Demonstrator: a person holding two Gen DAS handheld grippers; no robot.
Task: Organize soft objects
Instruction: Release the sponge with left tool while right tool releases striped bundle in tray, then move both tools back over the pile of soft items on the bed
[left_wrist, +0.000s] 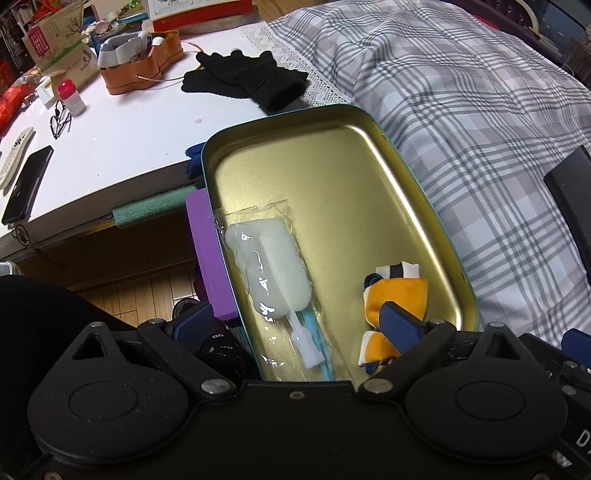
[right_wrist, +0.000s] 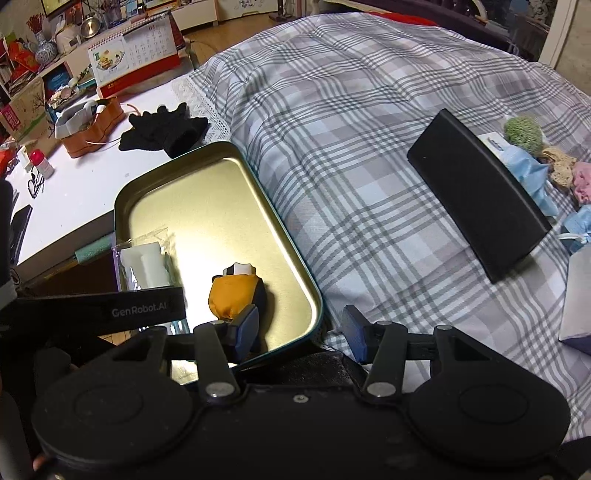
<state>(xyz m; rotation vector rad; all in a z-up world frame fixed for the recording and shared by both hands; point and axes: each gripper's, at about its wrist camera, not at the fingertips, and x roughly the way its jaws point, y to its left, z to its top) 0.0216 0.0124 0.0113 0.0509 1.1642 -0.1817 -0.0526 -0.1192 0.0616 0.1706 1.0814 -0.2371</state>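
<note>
Placement step: orange-and-white soft fabric toy lies in gold-lined rectangular tin tray, near corner. Right gripper jaws apart, straddling tray rim; left gripper jaws wide apart. Next: fetch green fuzzy ball across plaid bedspread.

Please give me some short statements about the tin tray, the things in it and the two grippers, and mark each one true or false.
1. The gold-lined rectangular metal tin tray holds two items. True: a white sponge brush sealed in clear plastic and an orange, white and navy soft fabric toy.
2. The tin tray is full to the rim. False: most of its floor is bare.
3. The black knitted gloves lie inside the tin tray. False: they lie on the white table beyond it.
4. The right gripper is open. True: its fingers stand apart, nothing between them.
5. The left gripper is shut. False: it is open.
</note>
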